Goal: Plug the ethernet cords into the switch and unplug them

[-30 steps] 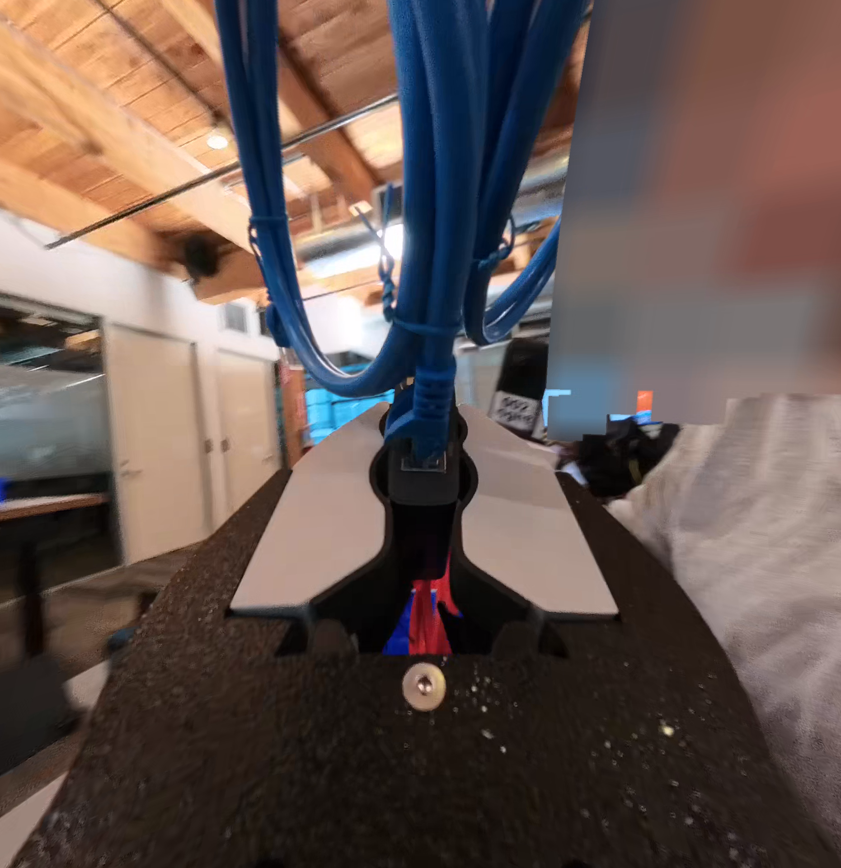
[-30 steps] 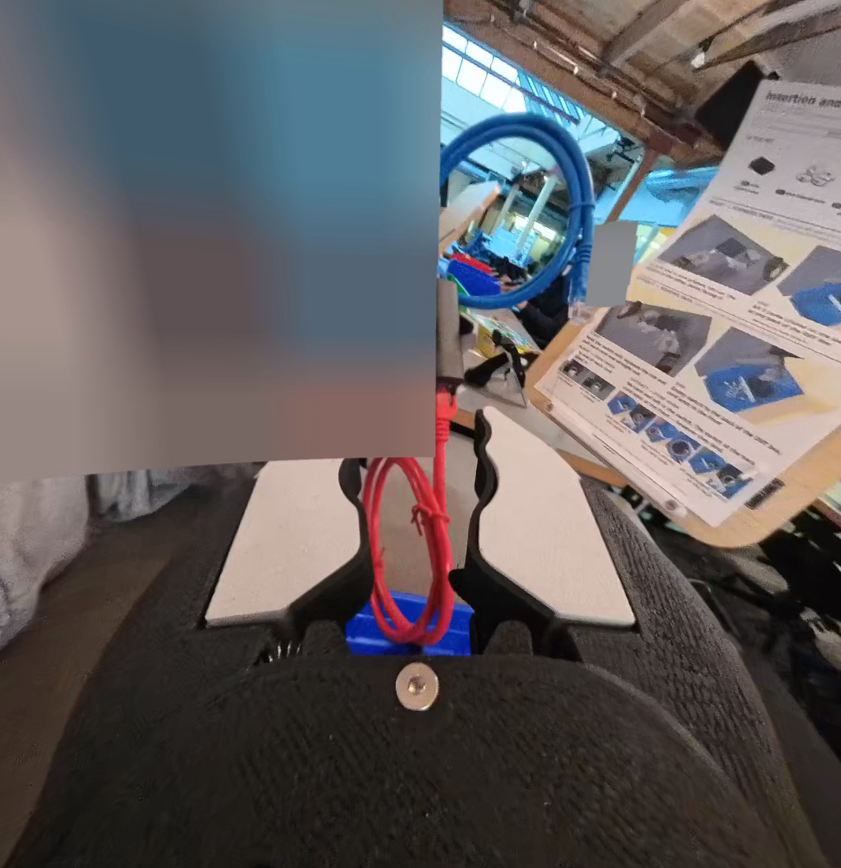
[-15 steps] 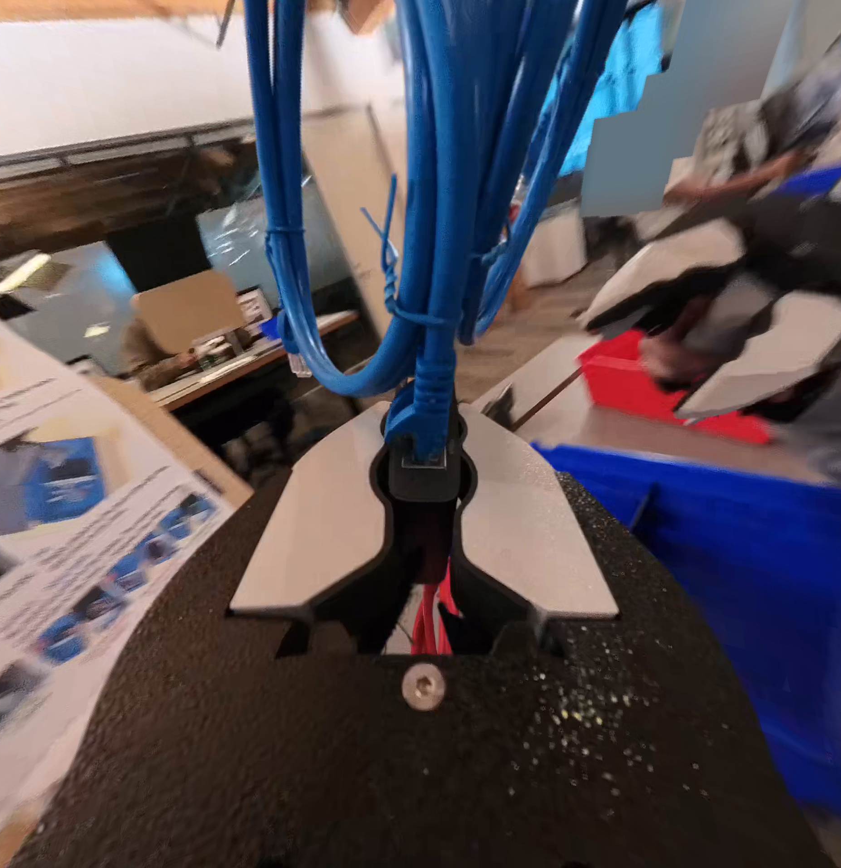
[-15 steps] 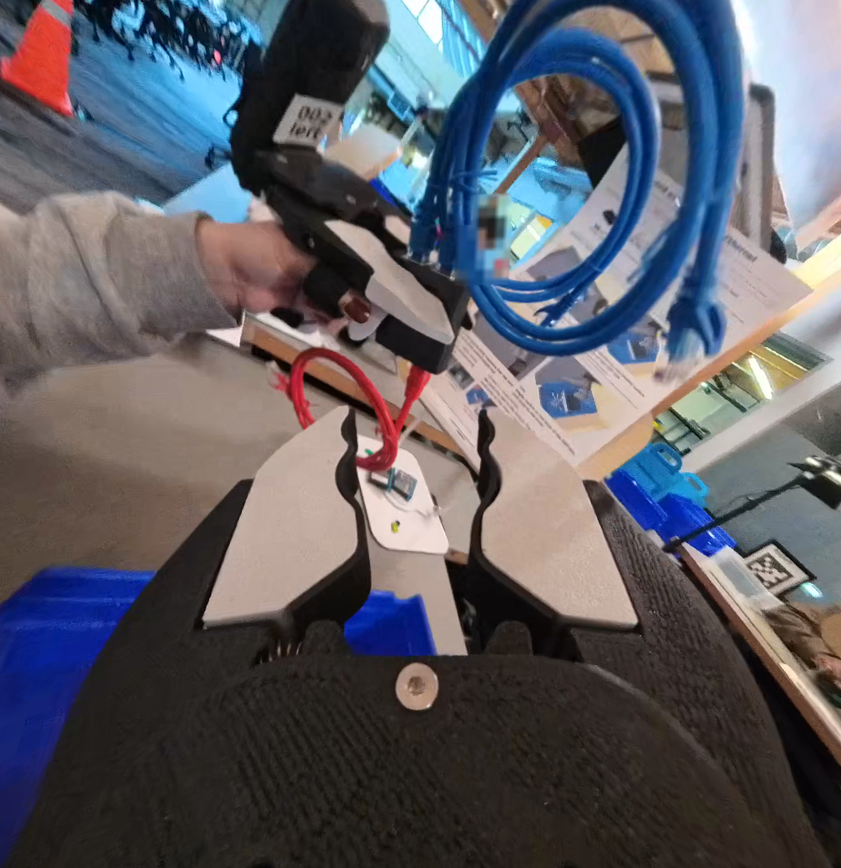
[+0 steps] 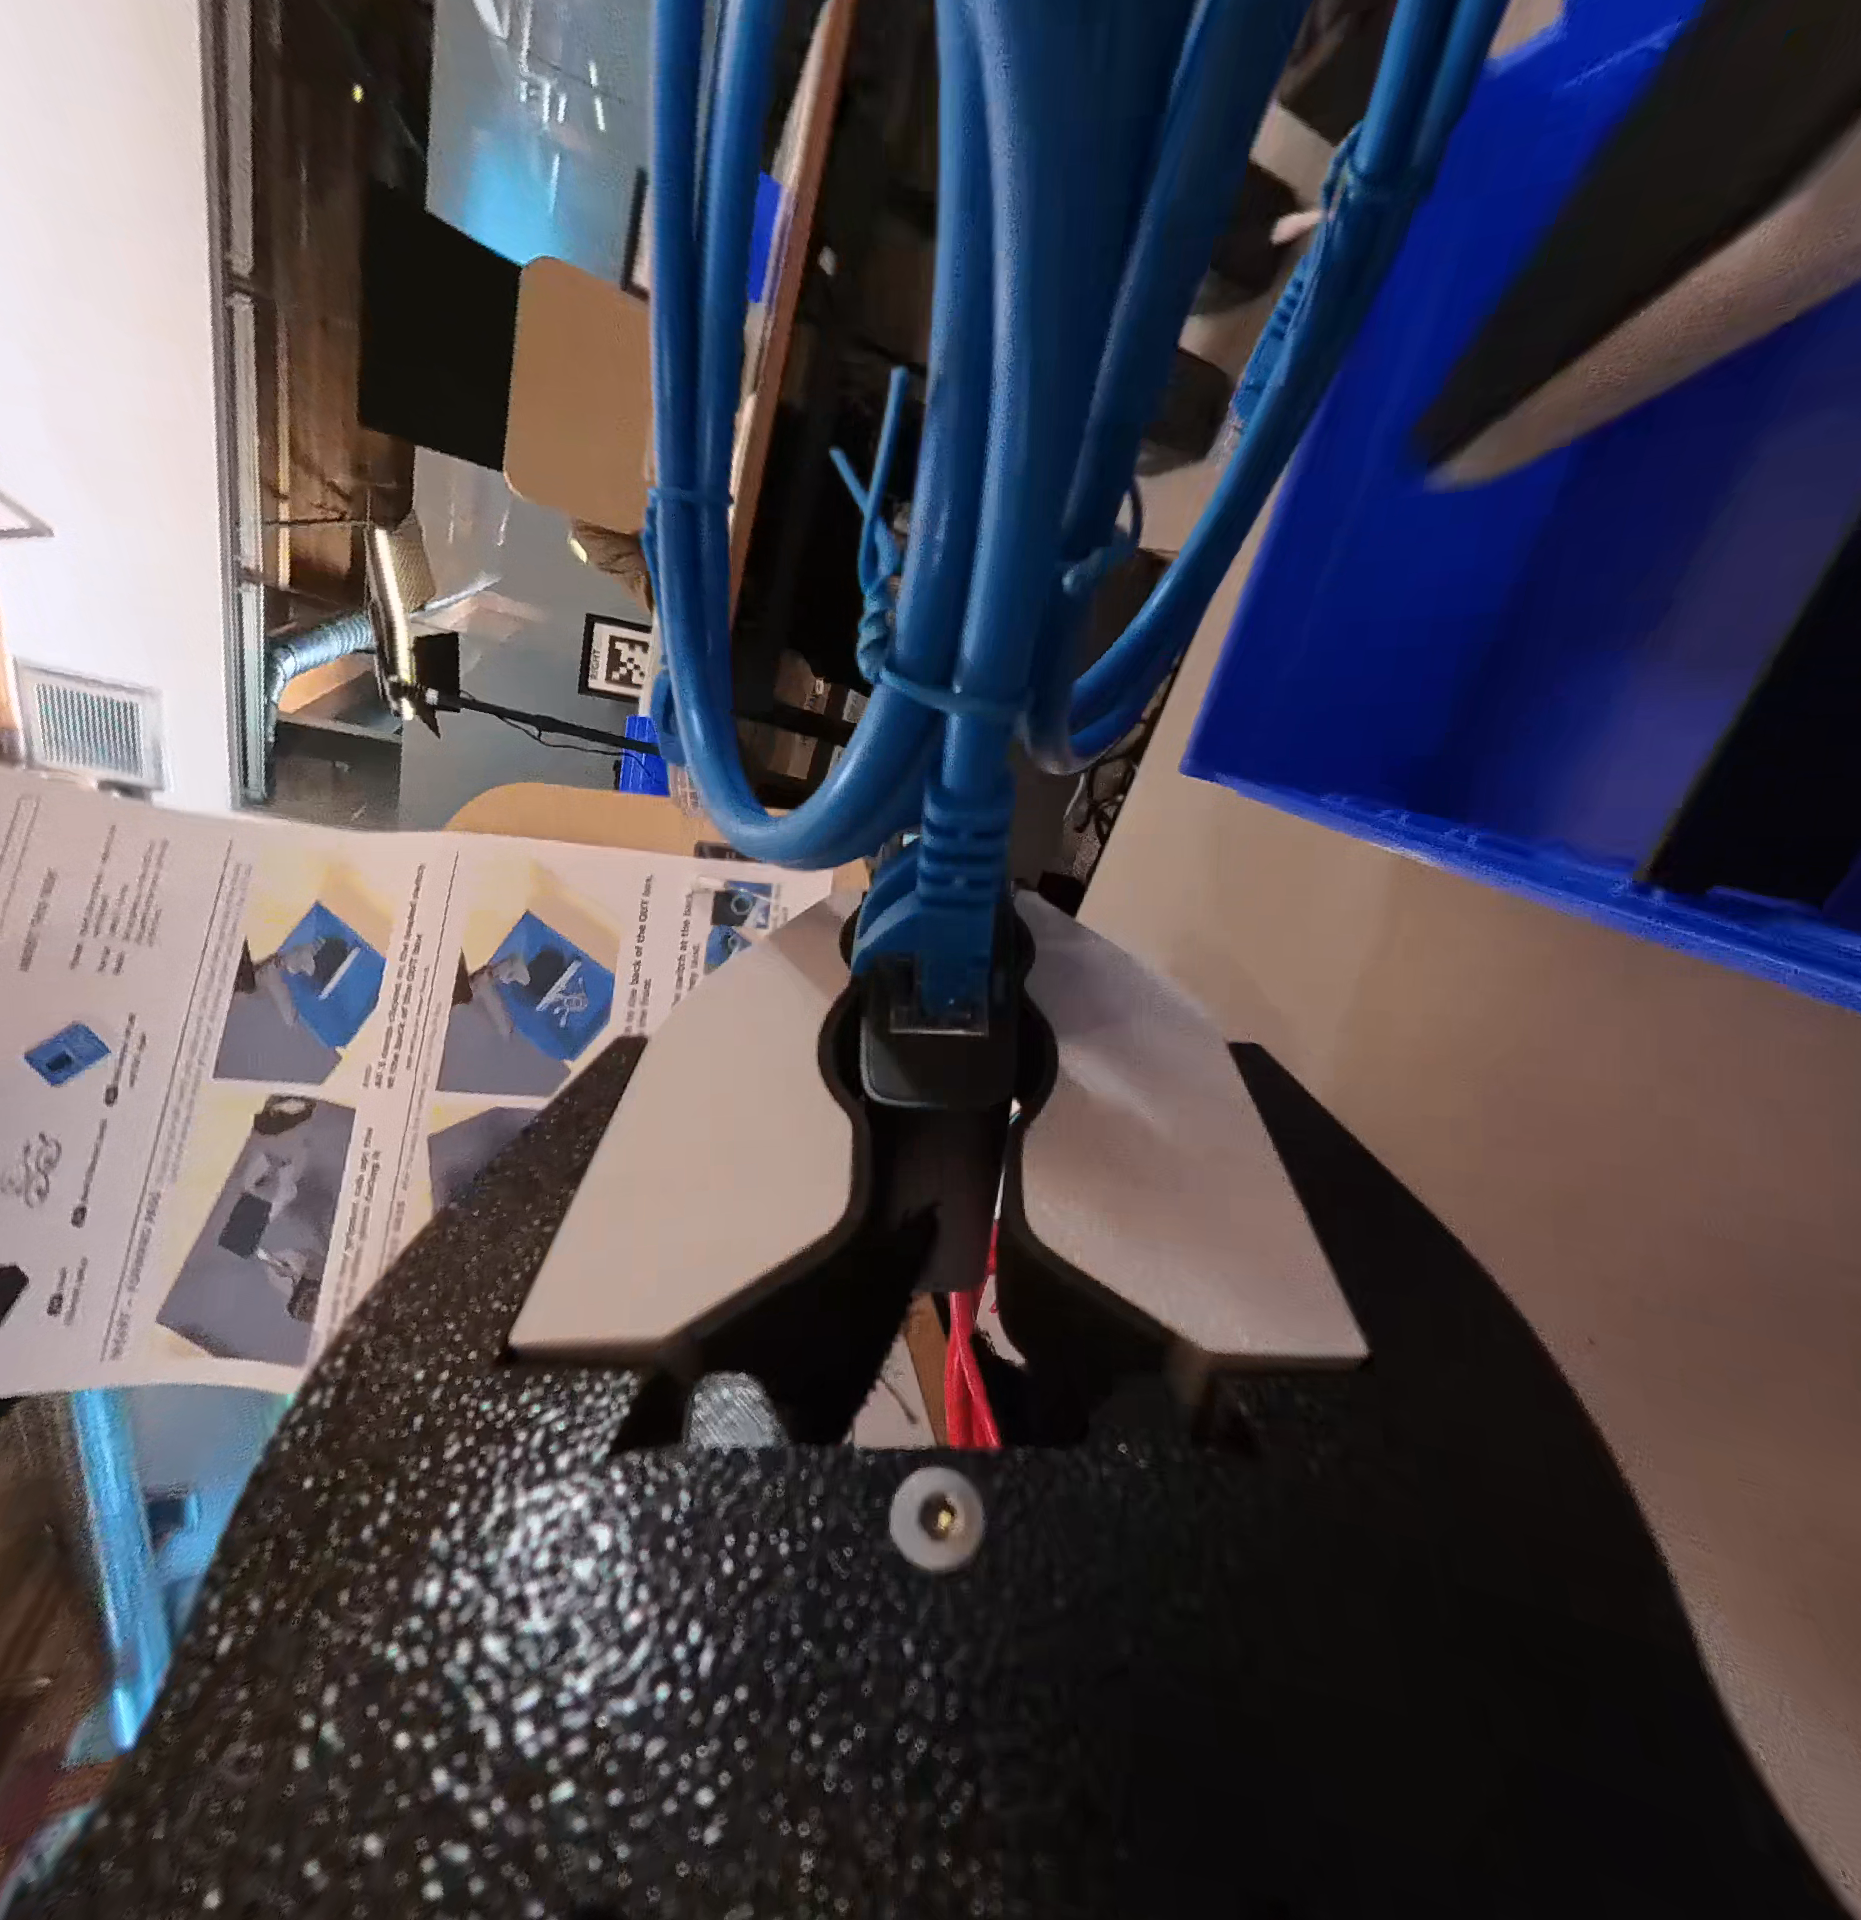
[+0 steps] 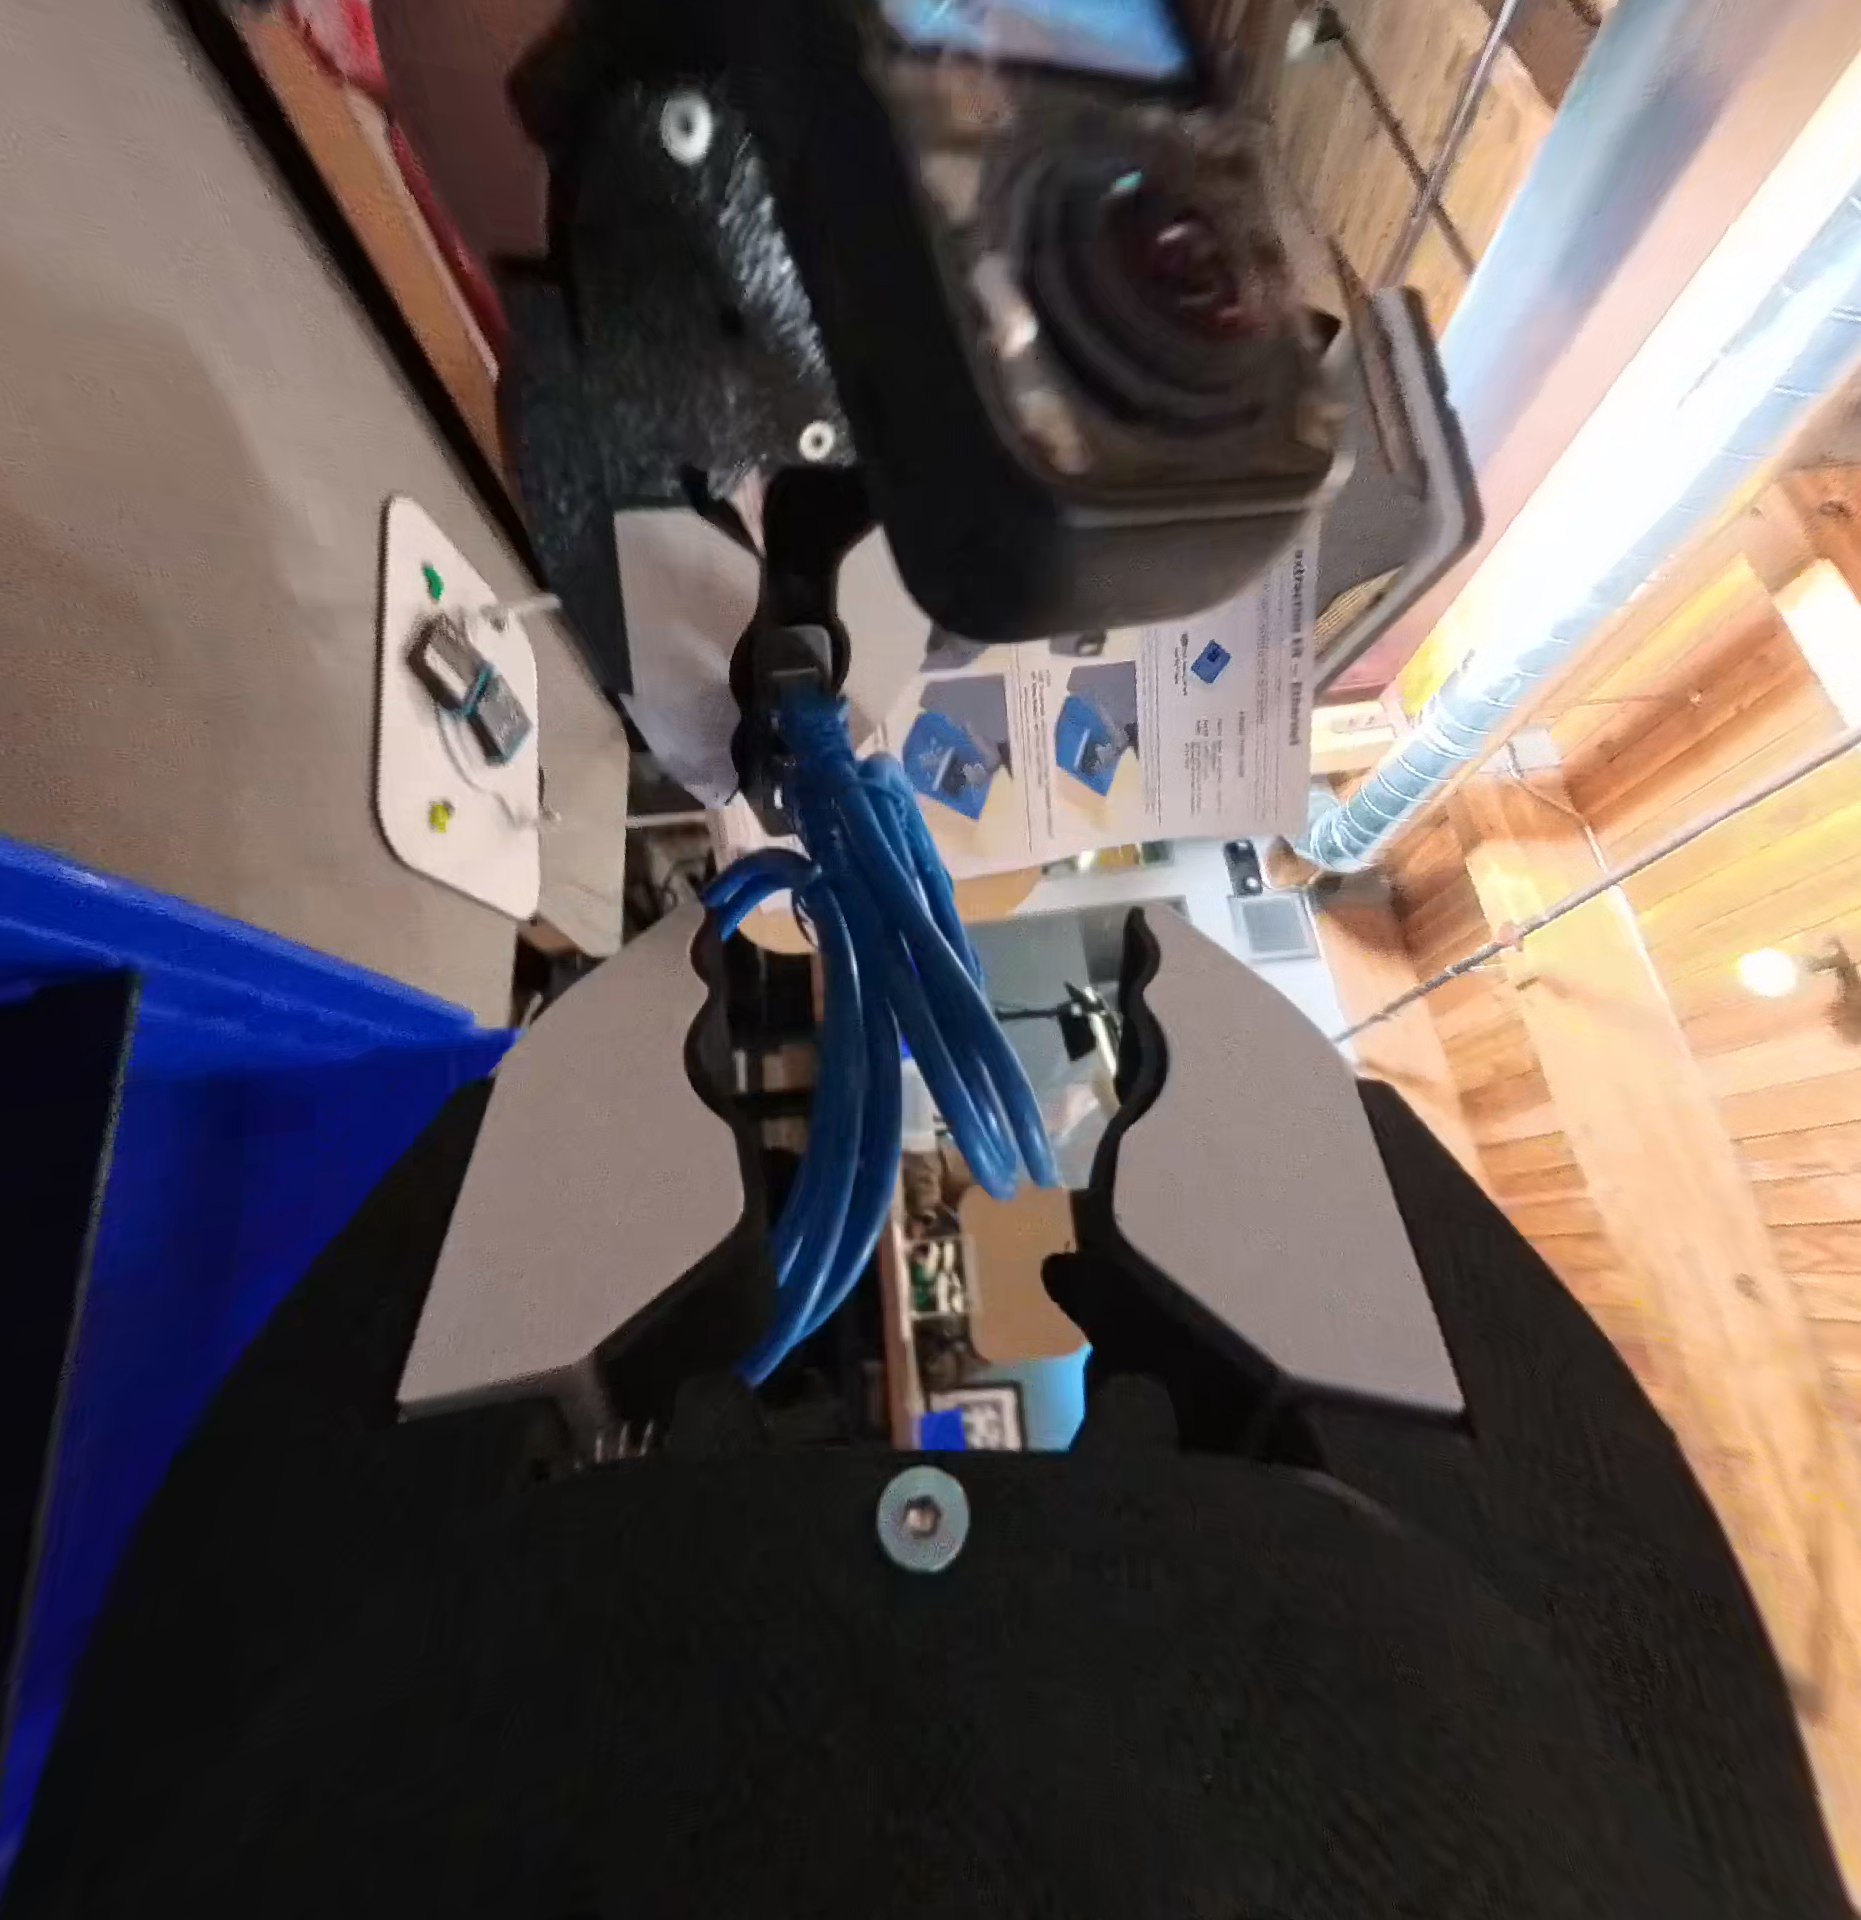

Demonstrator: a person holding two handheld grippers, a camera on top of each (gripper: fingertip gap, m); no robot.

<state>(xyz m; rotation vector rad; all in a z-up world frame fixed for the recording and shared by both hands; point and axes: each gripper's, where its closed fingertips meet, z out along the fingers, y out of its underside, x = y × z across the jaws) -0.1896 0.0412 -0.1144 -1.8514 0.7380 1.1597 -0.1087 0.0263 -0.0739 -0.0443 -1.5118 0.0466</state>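
My left gripper (image 5: 931,935) is shut on a small black switch (image 5: 926,1049), held by its sides. A blue ethernet cord's plug (image 5: 957,904) sits in the switch's port, and the tied blue cord bundle (image 5: 988,416) runs forward from it. A red cord (image 5: 973,1371) shows behind the switch, between the fingers' bases. My right gripper (image 6: 921,935) is wide open and faces the left gripper (image 6: 796,665). The blue bundle (image 6: 864,1039) passes loosely between the right fingers; the pads do not press it. The switch also shows in the right wrist view (image 6: 796,649).
A blue bin (image 5: 1477,623) stands close on the right, also seen in the right wrist view (image 6: 230,1039). An instruction sheet (image 5: 282,1039) on a board stands behind. A white pad with a small device (image 6: 458,707) lies on the grey table (image 5: 1528,1299).
Both grippers have swung round sharply. The right jaws have opened wider; the red cord that stood between them is gone and the blue bundle now lies there. The left grasp on the switch is unchanged.
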